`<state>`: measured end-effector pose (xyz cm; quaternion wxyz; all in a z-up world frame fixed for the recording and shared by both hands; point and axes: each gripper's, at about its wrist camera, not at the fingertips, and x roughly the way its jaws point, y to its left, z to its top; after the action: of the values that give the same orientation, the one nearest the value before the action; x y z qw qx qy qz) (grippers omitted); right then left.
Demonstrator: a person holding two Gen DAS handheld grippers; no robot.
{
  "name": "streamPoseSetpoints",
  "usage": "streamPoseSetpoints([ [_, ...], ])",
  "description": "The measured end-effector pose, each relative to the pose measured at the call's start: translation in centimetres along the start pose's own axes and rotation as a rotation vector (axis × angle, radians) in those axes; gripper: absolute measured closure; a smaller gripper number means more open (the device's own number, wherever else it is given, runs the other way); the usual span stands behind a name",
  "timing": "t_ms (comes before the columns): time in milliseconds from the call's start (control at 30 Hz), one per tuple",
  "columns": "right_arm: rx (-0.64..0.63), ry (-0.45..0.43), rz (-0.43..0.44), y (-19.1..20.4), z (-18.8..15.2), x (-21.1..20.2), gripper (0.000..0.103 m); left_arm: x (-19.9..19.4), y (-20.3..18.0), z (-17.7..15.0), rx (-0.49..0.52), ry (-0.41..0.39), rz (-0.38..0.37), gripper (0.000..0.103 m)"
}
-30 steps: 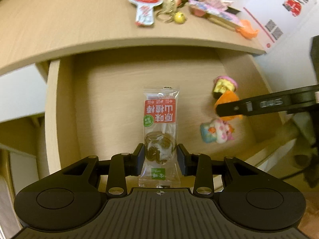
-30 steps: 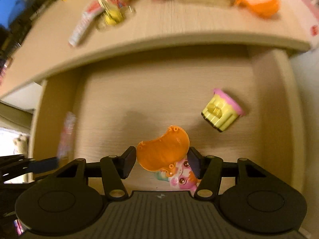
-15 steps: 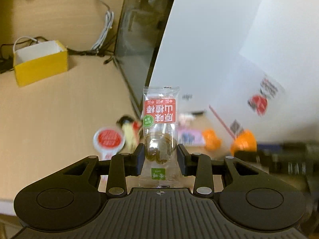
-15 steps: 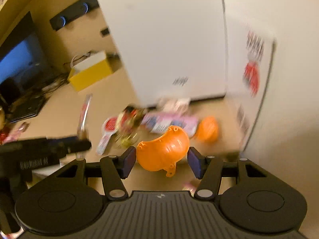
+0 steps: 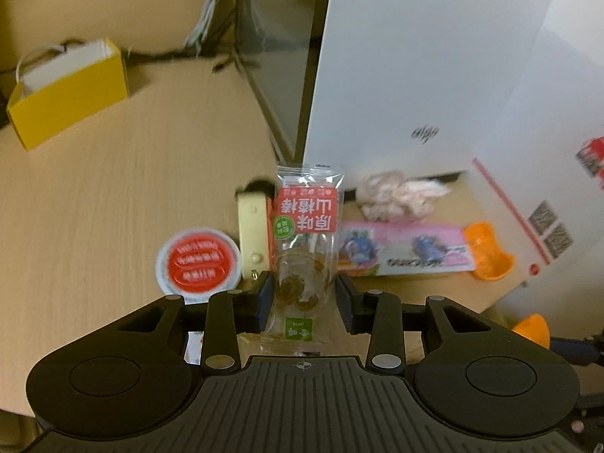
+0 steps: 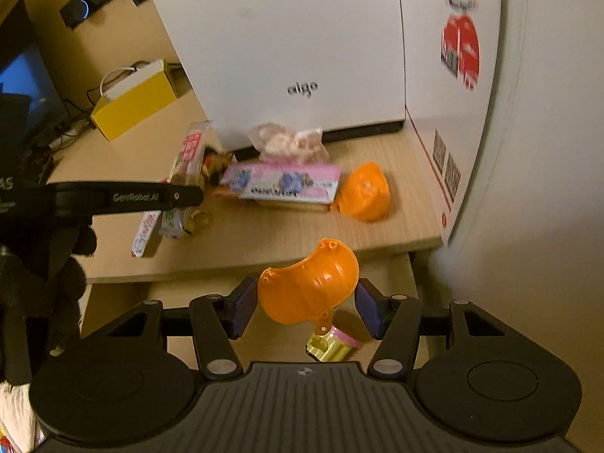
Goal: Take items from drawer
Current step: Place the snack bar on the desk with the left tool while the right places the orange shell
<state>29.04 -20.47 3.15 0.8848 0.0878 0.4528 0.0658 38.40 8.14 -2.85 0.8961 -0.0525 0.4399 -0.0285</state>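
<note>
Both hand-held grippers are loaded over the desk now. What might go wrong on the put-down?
The desk's near edge is crowded: the snack packet may land on the red-and-white lollipop. The orange shell, still over the open drawer, may fall back beside the yellow cupcake toy.

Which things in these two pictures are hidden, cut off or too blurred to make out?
- Left wrist view: the drawer is out of frame; the cream toy is partly behind the snack packet.
- Right wrist view: the yellow-and-pink toy in the drawer is partly behind the orange shell; the side stickers are blurred.
</note>
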Motion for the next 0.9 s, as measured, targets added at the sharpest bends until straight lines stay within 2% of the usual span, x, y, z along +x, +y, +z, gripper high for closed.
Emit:
streamPoseSetpoints([
  [133, 0.0, 0.014, -0.007, 0.0, -0.4, 0.4, 0.046, 1.3, 0.5, -0.3, -0.004, 0.017, 0.043, 0.059],
  [233, -0.003, 0.008, -0.016, 0.1, -0.5, 0.4, 0.046, 1.1, 1.3, -0.2, -0.026, -0.001, 0.022, 0.059],
  [467, -0.02, -0.006, -0.05, 0.0, -0.5, 0.5, 0.046, -3.3, 3.0, 0.0, -0.074, -0.128, -0.025, 0.061],
  [600, -0.031, -0.033, -0.073, 0.0, -0.2, 0.2, 0.046, -5.9, 4.3, -1.2, -0.091, -0.167, -0.033, 0.061],
  [733, -0.032, -0.061, -0.07, 0.4, 1.3, -0.2, 0.046, -7.3, 4.6, -4.4, -0.081, -0.138, -0.089, 0.061],
  [900, -0.101, -0.133, -0.092, 2.0, 4.5, 0.1, 0.046, -6.4, 4.4, -8.8, -0.07, -0.03, -0.131, 0.061],
])
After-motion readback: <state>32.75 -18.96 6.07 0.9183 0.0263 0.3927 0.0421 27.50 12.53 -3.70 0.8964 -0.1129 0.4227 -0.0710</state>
